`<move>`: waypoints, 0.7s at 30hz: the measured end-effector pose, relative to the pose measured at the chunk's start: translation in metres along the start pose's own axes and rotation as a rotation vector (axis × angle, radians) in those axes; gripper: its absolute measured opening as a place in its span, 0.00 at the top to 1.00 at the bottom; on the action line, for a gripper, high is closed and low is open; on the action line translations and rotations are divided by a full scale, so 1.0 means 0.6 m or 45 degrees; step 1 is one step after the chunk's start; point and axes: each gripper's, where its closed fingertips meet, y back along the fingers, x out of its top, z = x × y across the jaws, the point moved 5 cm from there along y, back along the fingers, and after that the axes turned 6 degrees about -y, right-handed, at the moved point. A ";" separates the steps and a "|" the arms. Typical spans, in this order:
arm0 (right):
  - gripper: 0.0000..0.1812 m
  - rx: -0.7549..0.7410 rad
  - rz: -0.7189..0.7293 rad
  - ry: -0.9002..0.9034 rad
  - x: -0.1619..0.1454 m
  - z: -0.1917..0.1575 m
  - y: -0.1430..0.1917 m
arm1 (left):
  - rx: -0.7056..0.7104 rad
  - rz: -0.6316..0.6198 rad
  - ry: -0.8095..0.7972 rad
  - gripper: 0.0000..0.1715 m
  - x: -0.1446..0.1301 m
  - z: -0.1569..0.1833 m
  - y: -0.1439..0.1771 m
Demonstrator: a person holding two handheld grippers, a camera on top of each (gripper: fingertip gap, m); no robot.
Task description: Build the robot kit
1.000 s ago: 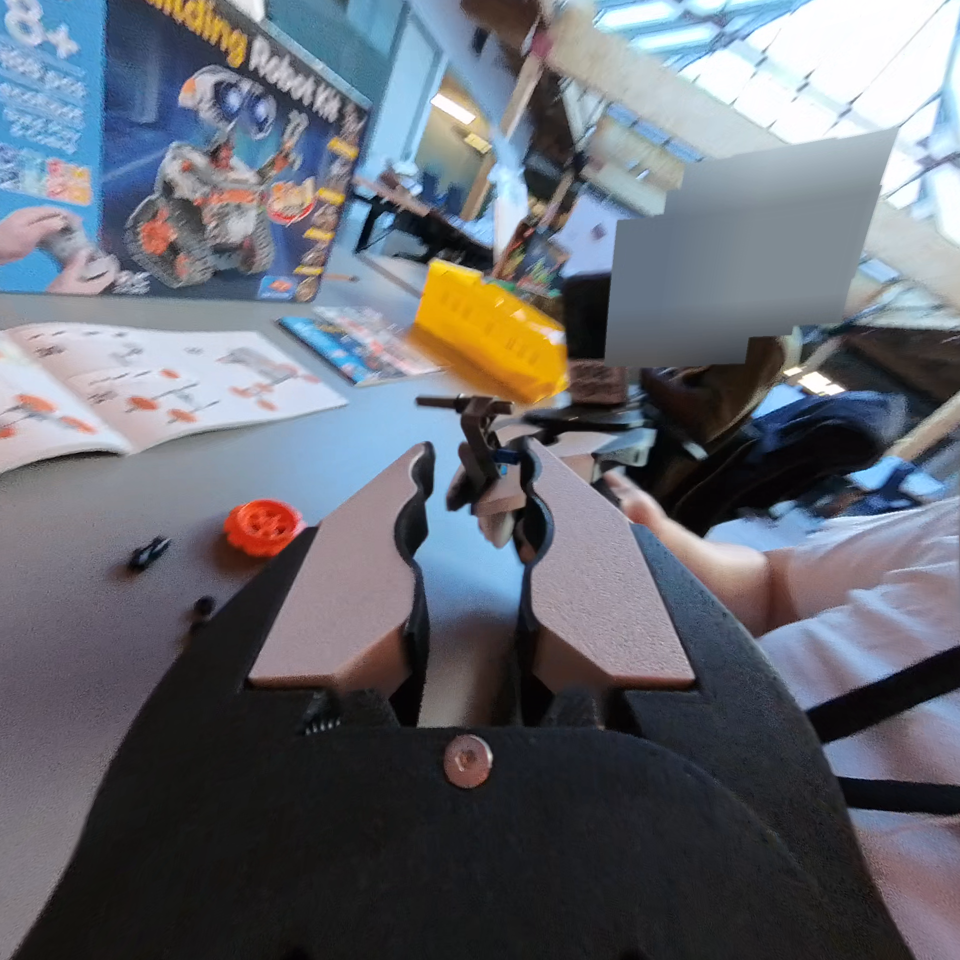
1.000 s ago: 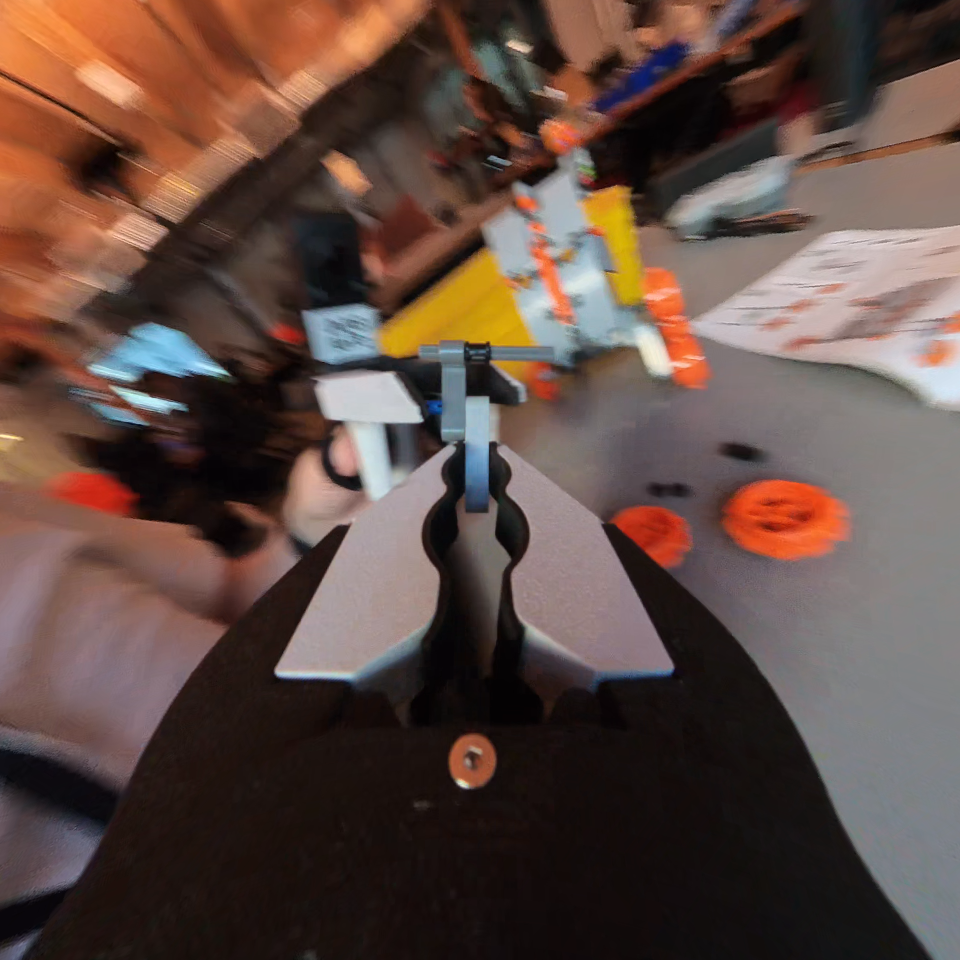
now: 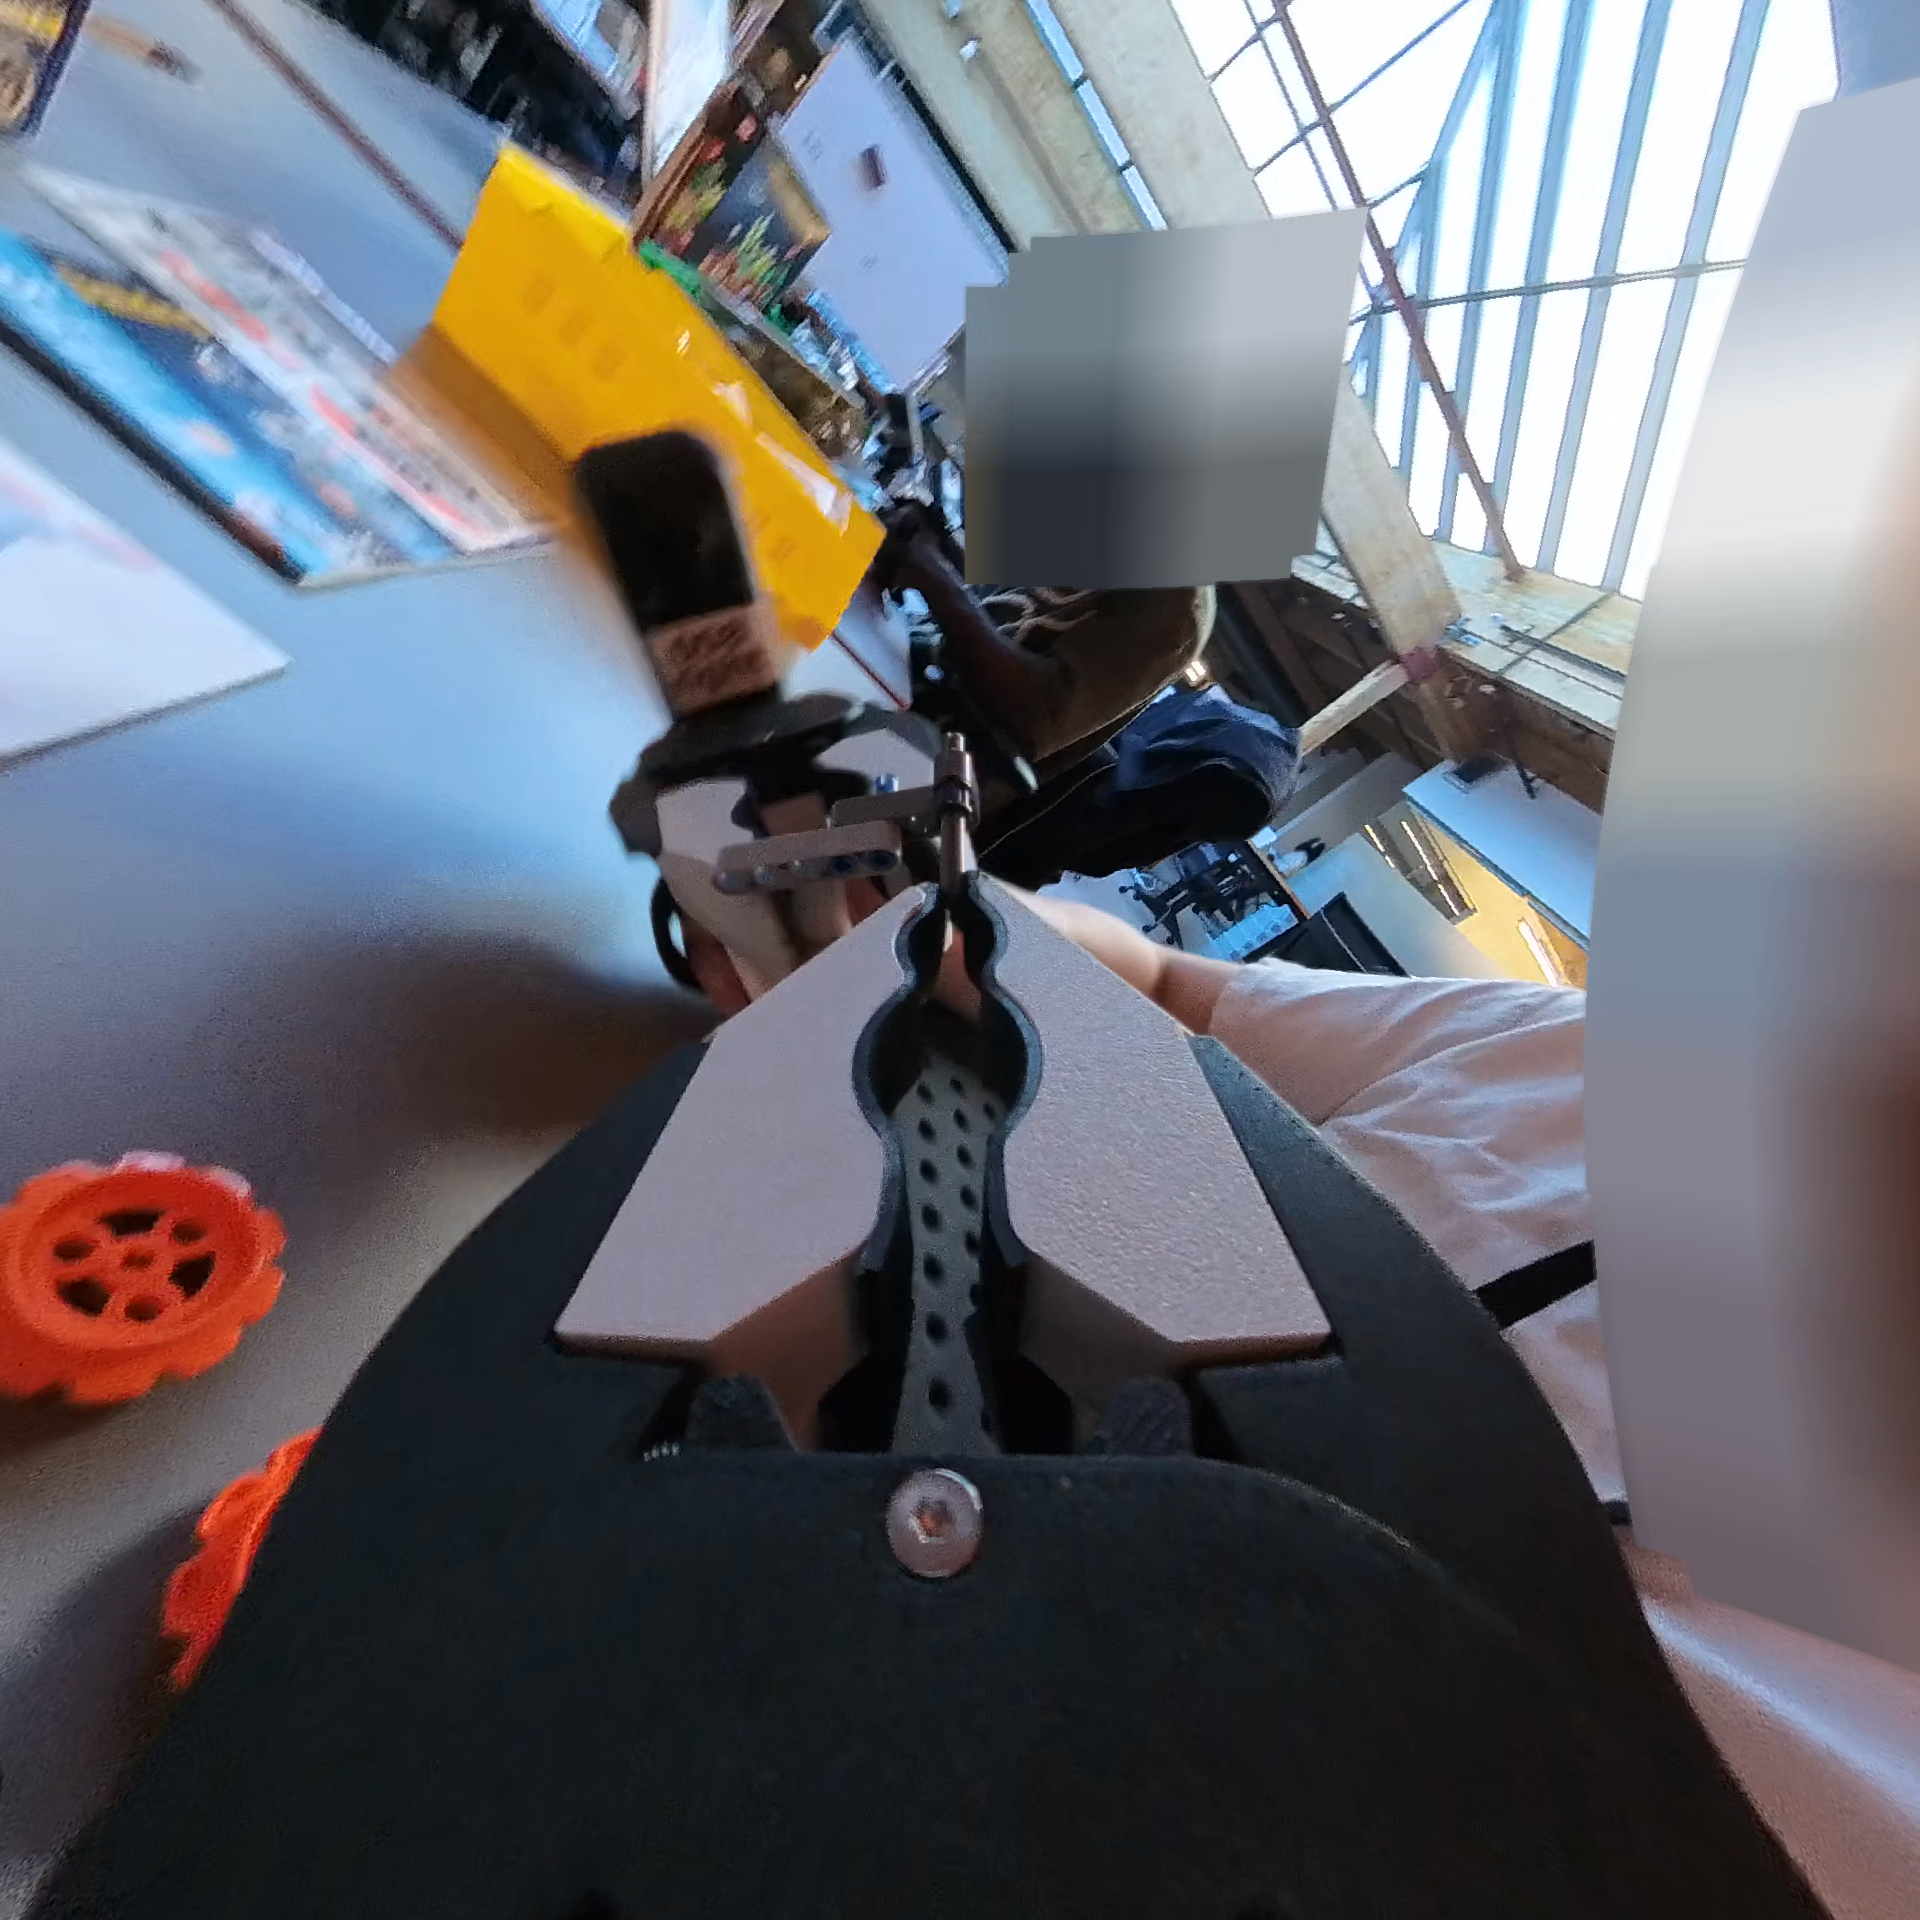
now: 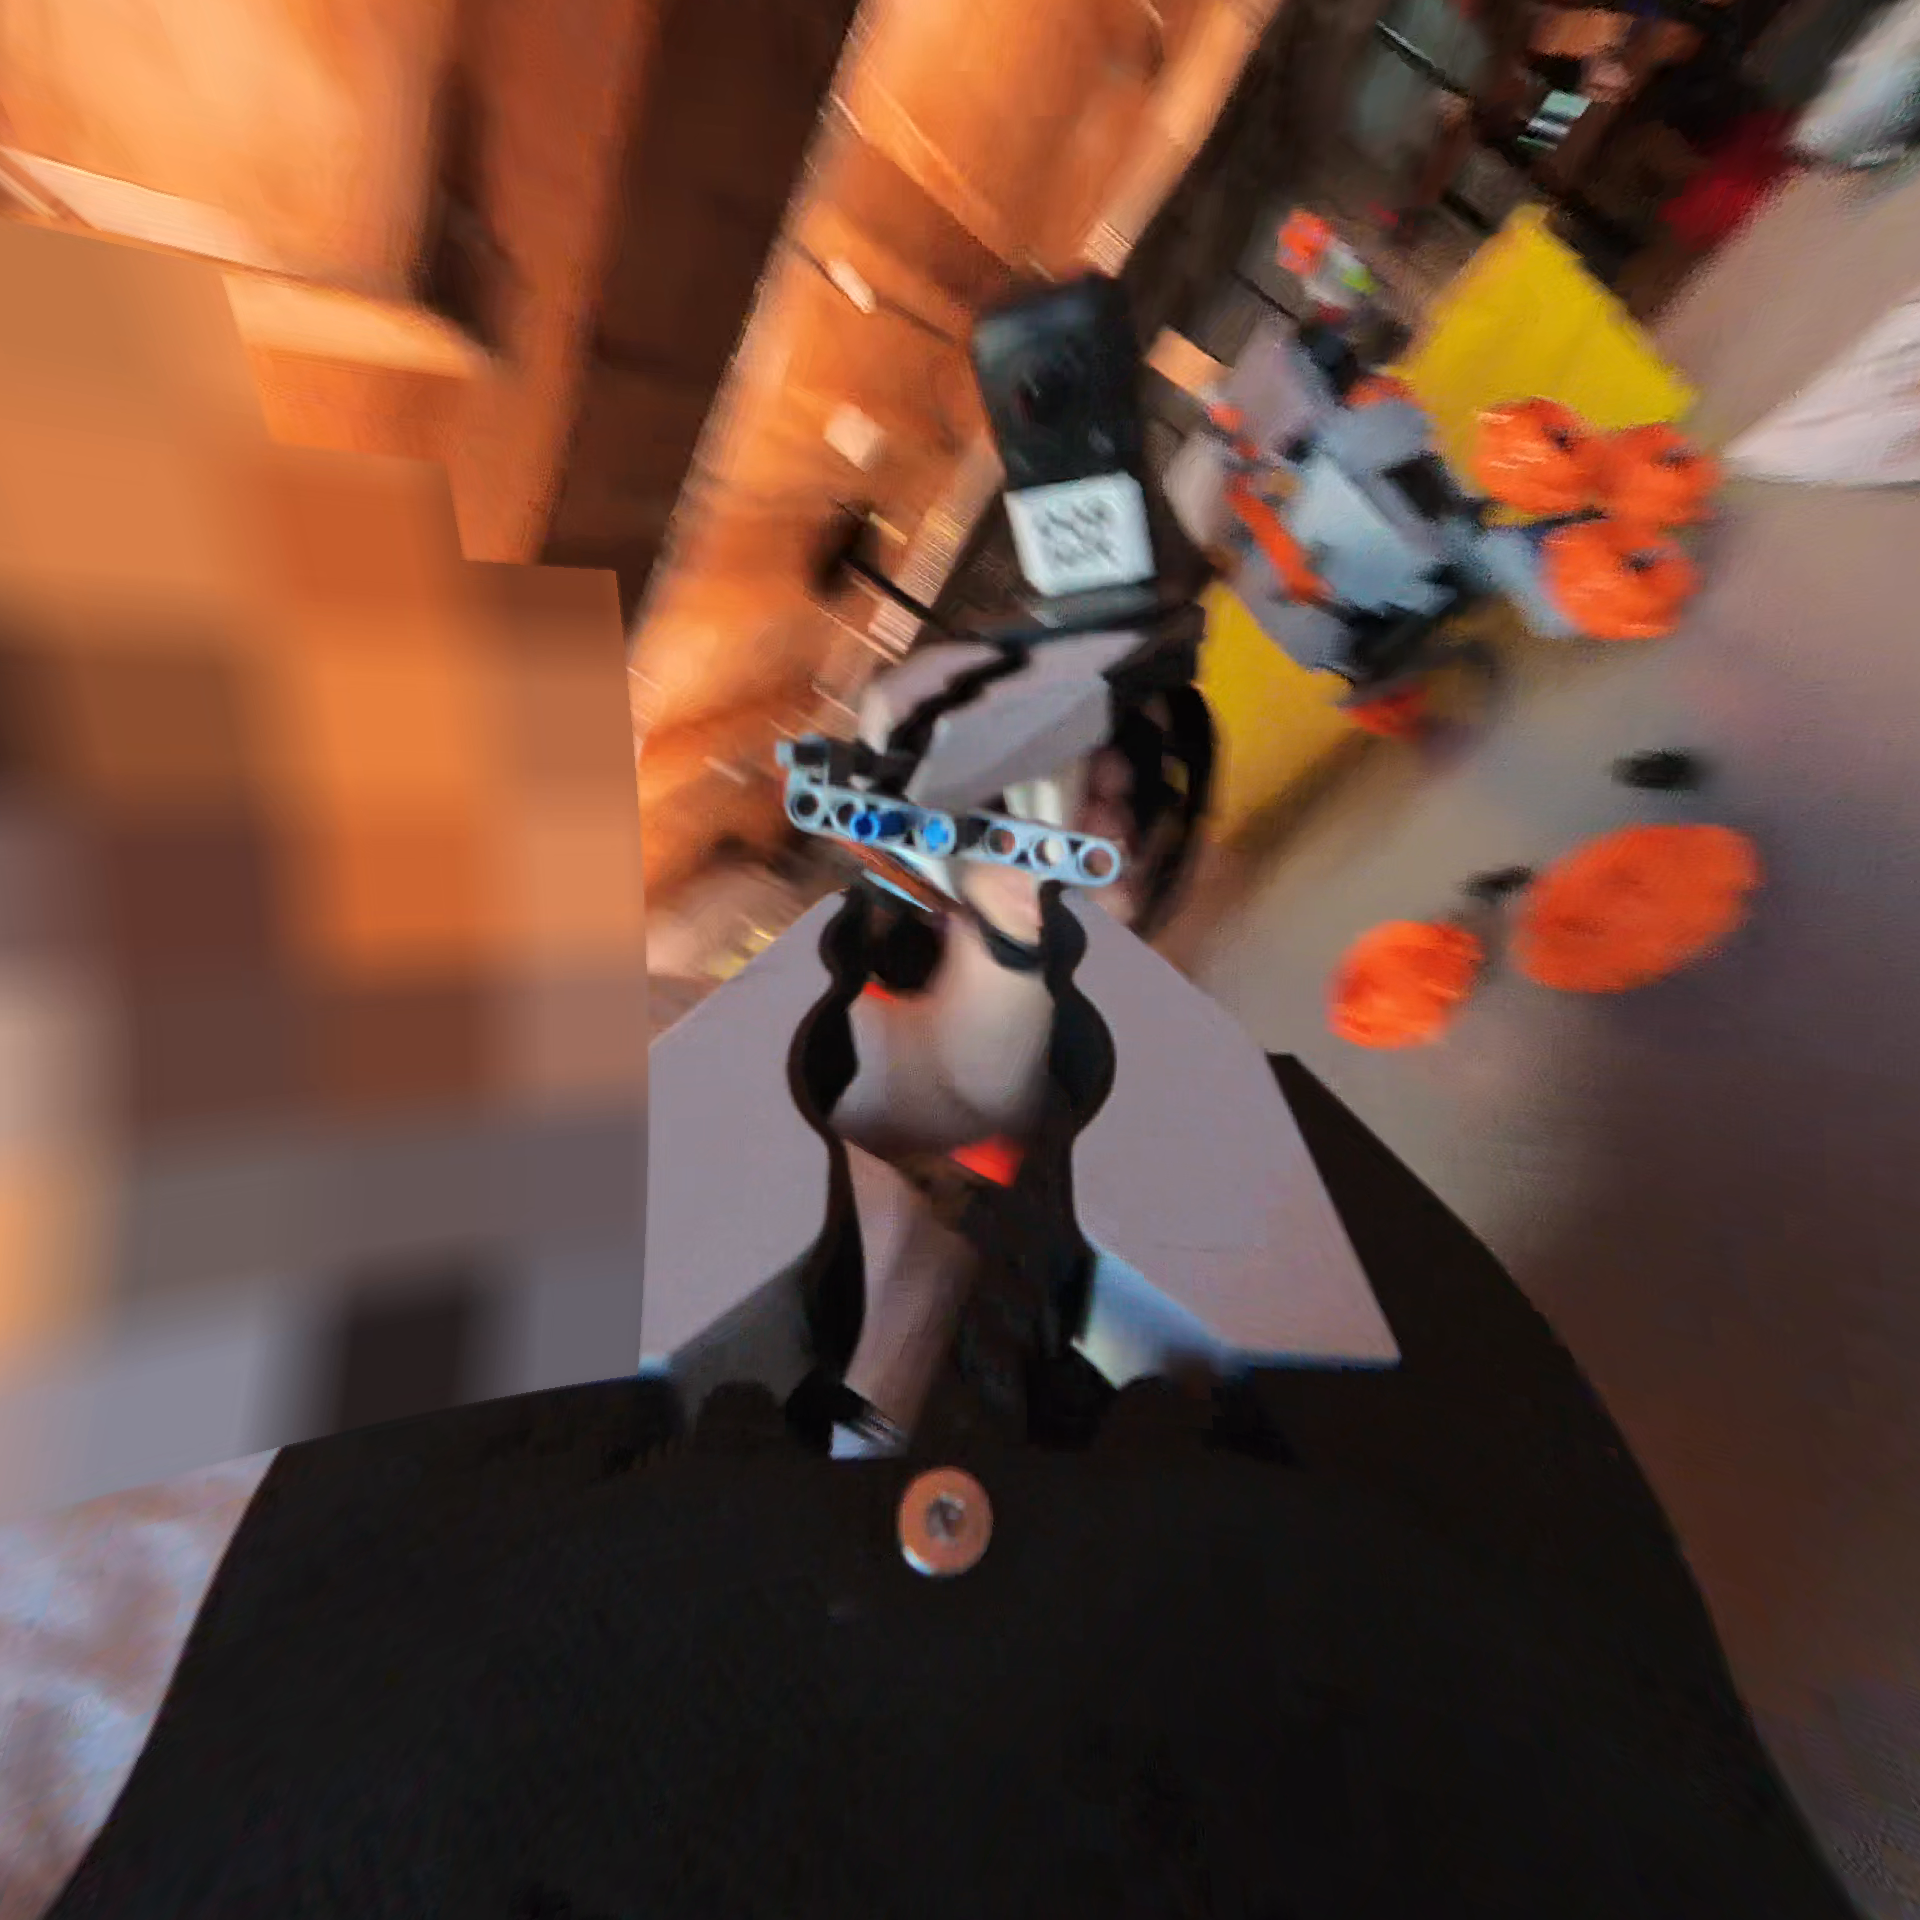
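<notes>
My left gripper is shut on a thin dark axle that stands up from its tips. The axle joins a grey holed beam with blue pins, which reaches left toward the right gripper's fingers. In the blurred right wrist view my right gripper is open, and the grey beam lies across just beyond its tips. The left gripper's fingers hold the assembly from the far side. I cannot tell whether the right fingers touch the beam.
Orange toothed wheels lie on the grey table at left; two also show in the right wrist view. A yellow bin, booklets and a grey-orange robot model stand farther off. A white-sleeved arm is at right. Less than 4 cm separates the two grippers' tips. The grey-orange robot model is about 20 centimeters from both grippers' fingertips.
The left gripper has shut on the axle of the assembly. The right gripper, shut on the grey beam before, has opened. Both views have tilted.
</notes>
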 end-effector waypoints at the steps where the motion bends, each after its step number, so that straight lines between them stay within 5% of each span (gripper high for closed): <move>1: 0.76 -0.176 -0.075 0.137 -0.003 0.014 0.009 | 0.024 -0.031 0.038 1.00 -0.007 -0.010 0.000; 4: 0.72 -0.527 -0.160 0.588 0.008 0.024 0.039 | 0.109 -0.105 0.110 1.00 -0.025 -0.038 0.004; 9: 0.74 -0.591 -0.231 1.104 0.014 -0.017 0.028 | 0.107 -0.146 0.183 1.00 -0.040 -0.051 0.004; 11: 0.85 -0.563 -0.323 1.047 0.007 -0.009 0.028 | 0.095 -0.140 0.188 1.00 -0.041 -0.050 0.002; 19: 0.94 -0.411 -0.311 0.792 0.017 0.002 0.031 | 0.053 -0.051 0.189 1.00 -0.034 -0.052 0.000; 21: 0.94 -0.427 -0.225 0.616 0.044 0.020 0.042 | 0.094 0.041 0.156 0.80 -0.020 -0.057 0.003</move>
